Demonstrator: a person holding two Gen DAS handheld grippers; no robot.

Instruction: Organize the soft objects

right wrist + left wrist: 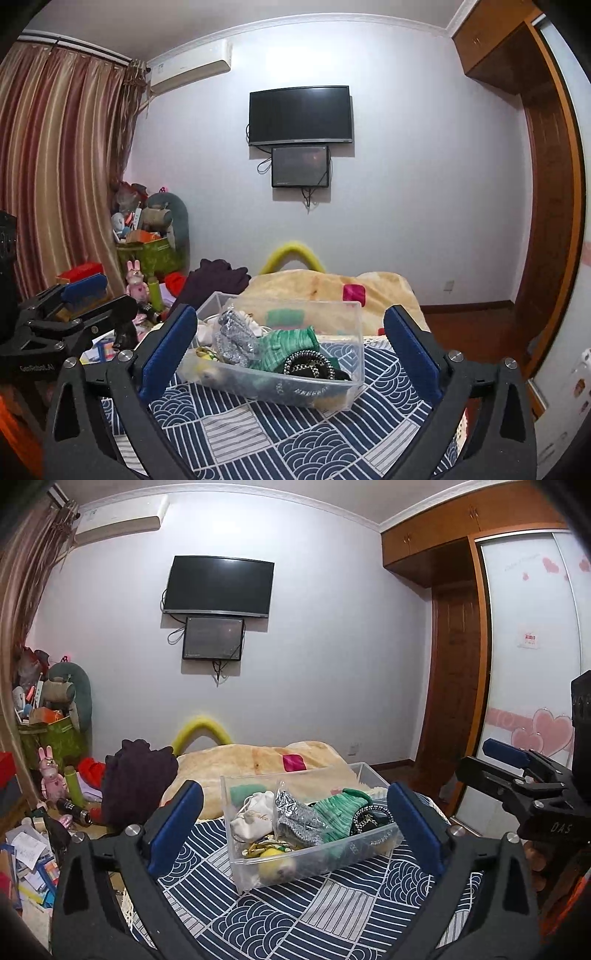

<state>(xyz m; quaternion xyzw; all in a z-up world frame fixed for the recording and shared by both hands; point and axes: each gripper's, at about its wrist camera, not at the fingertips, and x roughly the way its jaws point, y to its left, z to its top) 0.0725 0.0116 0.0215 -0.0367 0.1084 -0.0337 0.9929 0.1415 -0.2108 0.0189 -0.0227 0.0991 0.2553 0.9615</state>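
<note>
A clear plastic bin (354, 854) (273, 384) stands on the blue patterned bed cover. It holds soft things: a green knit piece (338, 812) (286, 345), a grey sparkly cloth in a bag (295, 818) (234, 336), a white drawstring pouch (251, 818), a black chain-trimmed item (308, 365) and a yellow toy (275, 864). My left gripper (295, 819) is open and empty, hovering in front of the bin. My right gripper (290, 341) is open and empty, also in front of the bin. Each gripper shows at the edge of the other's view.
A beige blanket (258, 762) with a pink item (293, 762) lies behind the bin, and a dark purple garment (138, 779) hangs at the bed's left. Cluttered toys and papers (37, 812) cover the floor at left. A wardrobe (528, 664) stands at right.
</note>
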